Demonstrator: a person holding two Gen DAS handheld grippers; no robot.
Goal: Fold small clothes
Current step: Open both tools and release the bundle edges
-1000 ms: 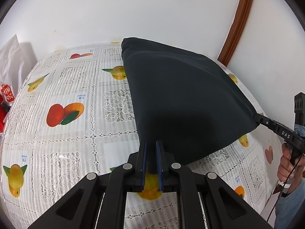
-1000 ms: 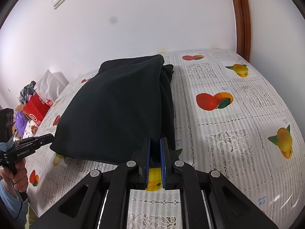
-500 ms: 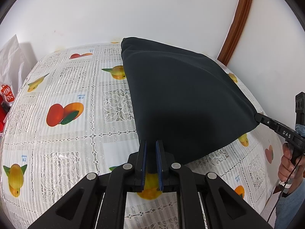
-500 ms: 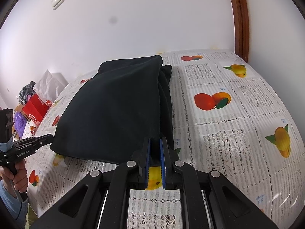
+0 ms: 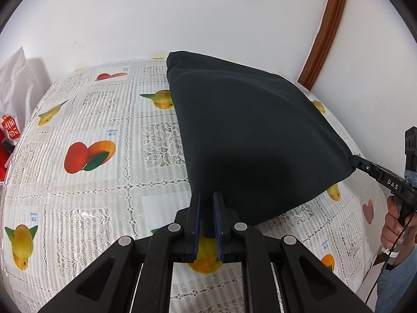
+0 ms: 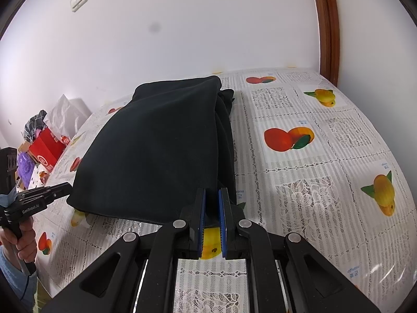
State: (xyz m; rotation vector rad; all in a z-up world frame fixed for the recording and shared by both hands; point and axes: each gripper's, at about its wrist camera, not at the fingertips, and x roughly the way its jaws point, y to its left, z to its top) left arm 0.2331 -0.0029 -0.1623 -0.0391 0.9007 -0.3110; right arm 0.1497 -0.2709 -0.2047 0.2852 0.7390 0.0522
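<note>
A dark navy, near-black garment (image 5: 250,140) of soft matte cloth is held stretched into a smooth, taut sheet above the surface (image 5: 104,177), which wears a lace-patterned covering printed with fruit; its far edge rests bunched in folds on the covering near the wall. The left gripper (image 5: 207,208) has its jaws closed narrowly on one near corner. The right gripper (image 6: 211,203) pinches the other near corner likewise.

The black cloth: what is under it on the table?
Under the black cloth lies the fruit-print tablecloth; a yellow fruit print peeks from its lifted near edge. More dark folds show beneath its right side. Anything further under it is covered.
</note>
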